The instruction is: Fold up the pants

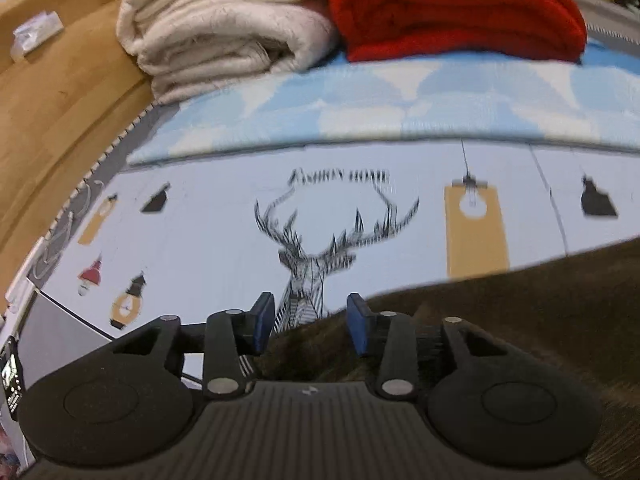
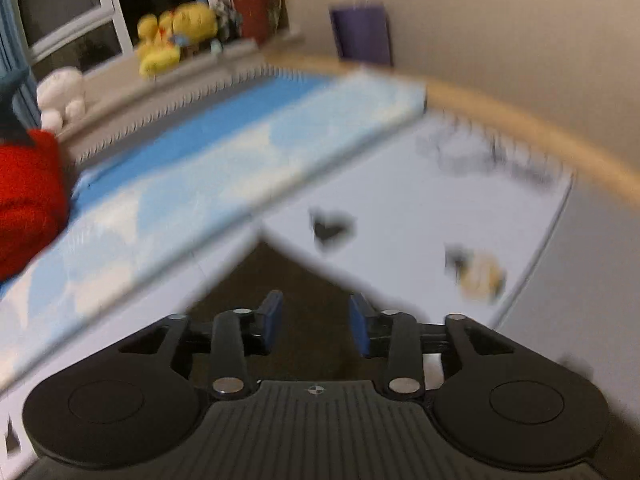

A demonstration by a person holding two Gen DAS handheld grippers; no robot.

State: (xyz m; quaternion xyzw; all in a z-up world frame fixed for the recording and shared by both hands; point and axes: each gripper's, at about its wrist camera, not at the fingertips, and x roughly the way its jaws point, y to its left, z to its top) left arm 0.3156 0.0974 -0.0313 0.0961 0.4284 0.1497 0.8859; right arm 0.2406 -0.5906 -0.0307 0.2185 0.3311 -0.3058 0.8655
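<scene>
Dark brown pants (image 1: 520,300) lie on a pale printed bed sheet (image 1: 200,240), filling the lower right of the left wrist view. My left gripper (image 1: 311,322) is open, its blue pads over the pants' left edge, with fabric between and below them. In the right wrist view a pointed corner of the pants (image 2: 296,280) lies under my right gripper (image 2: 314,320), which is open above the fabric. The right view is motion-blurred.
A folded cream blanket (image 1: 224,28) and a folded red blanket (image 1: 452,8) sit at the far side on a blue-white quilt (image 1: 400,100). A wooden bed frame (image 1: 48,92) runs along the left. Plush toys (image 2: 176,36) sit on a window ledge.
</scene>
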